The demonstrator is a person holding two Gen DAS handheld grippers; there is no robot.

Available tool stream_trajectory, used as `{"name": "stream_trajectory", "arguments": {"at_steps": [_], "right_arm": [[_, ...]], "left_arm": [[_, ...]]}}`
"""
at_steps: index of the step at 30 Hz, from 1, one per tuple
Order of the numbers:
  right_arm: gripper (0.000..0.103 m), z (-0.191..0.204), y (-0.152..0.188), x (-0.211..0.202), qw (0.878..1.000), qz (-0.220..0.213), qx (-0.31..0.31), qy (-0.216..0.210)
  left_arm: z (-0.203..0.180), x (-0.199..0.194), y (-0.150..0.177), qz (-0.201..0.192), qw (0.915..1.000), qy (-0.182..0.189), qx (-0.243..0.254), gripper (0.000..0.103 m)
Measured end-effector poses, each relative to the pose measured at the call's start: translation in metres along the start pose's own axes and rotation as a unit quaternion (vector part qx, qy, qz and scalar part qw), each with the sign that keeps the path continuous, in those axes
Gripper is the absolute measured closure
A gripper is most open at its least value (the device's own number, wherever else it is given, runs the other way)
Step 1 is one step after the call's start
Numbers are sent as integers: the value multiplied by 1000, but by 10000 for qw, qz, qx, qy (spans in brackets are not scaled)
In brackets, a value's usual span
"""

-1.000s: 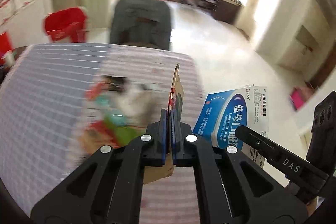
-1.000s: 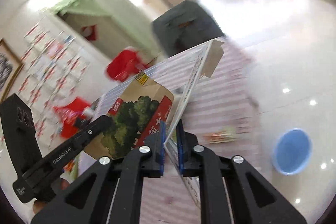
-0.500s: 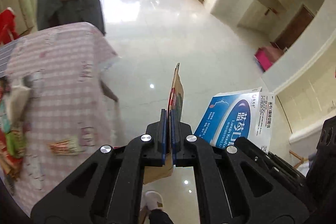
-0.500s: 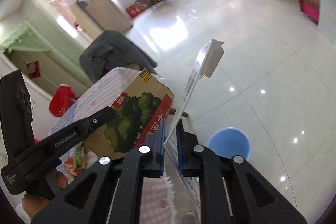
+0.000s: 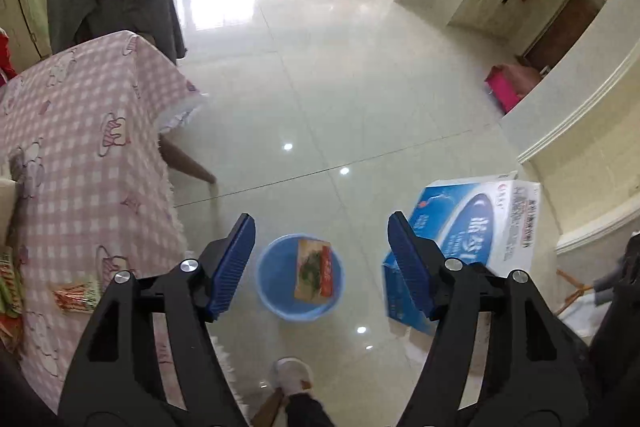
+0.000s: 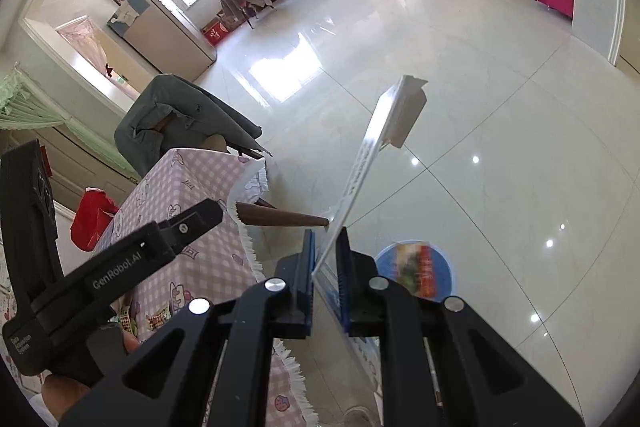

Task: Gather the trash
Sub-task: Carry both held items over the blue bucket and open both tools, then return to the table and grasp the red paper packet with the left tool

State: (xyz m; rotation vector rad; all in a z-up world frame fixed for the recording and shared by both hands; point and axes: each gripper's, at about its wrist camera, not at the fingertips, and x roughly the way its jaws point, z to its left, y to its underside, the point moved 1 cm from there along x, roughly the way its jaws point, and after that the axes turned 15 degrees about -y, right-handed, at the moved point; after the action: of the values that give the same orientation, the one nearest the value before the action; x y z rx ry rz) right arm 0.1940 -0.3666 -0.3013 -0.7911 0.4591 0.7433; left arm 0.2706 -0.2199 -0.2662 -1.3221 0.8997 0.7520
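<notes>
The right gripper [image 6: 323, 269] is clamped on the near edge of a flattened white and blue box [image 6: 374, 151], which rises edge-on, tilted to the right. Low on the right, a blue bin [image 6: 445, 269] stands on the tiled floor [image 6: 500, 147] with a brown packet [image 6: 416, 269], blurred, over its mouth. On the left stands a table with a pink checked cloth [image 6: 200, 211], and the left gripper's body [image 6: 108, 271] is over it.

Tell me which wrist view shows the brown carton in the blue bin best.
Left wrist. The brown carton lies sharp and whole inside the blue bin, framed between the open left gripper fingers. The right wrist view shows it only as a blur, with its lower part cut off by the right gripper.
</notes>
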Motion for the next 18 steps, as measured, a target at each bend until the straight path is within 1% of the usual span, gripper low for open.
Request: {"name": "stream_trajectory", "arguments": {"at_steps": [1,3,10,12,13,14,15,16,18], "right_arm": [[92,6,-2,6,10000,14,5,9],[92,6,-2,8,10000,27,-4,34],[91,9,-7,14,9999,108,-97,74],[89,9,-9,14,9999,33,-131,69],[84,10,-9,14,9999,-6,-137,85],[76,11,-9,15,9999,-19,-146,72],[58,13,-7,14,9997,-50,-172,135],[53,15,-6,14,9995,-95,-213,215],[53,19,-6,14,9994,-97,-261,203]], "left_arm": [[1,2,1,39,9999,-78,67,35],[8,6,2,132,9995,-263,123,35],[31,4,1,235,9989,-407,-2,35],[37,0,1,218,9989,-421,-52,35],[40,-1,1,207,9989,-419,-67,34],[43,-3,1,192,9989,-425,-82,34],[46,-4,1,182,9988,-434,-95,34],[50,-7,1,169,9988,-438,-106,34],[55,-11,2,137,9988,-457,-127,34]]}}
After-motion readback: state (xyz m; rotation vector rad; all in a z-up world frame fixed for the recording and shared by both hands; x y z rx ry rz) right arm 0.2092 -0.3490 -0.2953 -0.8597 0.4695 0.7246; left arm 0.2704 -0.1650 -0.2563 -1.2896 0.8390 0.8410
